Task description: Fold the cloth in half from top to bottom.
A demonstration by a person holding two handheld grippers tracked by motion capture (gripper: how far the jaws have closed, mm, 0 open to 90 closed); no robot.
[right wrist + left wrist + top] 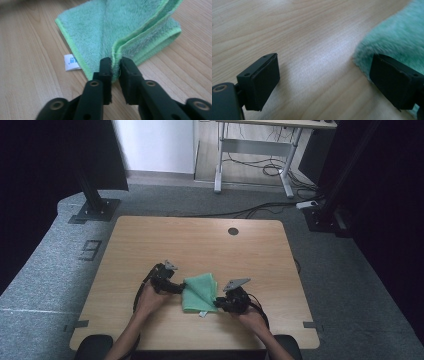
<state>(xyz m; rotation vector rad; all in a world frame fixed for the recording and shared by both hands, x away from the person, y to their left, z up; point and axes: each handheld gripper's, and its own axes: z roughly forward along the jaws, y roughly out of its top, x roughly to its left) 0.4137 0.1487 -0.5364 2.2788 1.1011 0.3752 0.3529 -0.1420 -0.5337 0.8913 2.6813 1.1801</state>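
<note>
Green cloth [200, 293] lying folded on wooden table [200, 240]. Right gripper [116, 65] with jaws close around a folded corner, whether pressing or loose impossible to tell. Left gripper [324, 82] wide apart at the cloth's edge, holding nothing.

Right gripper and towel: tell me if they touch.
Touching. In the right gripper view the right gripper has the towel edge between its jaws, against the pads.
</note>
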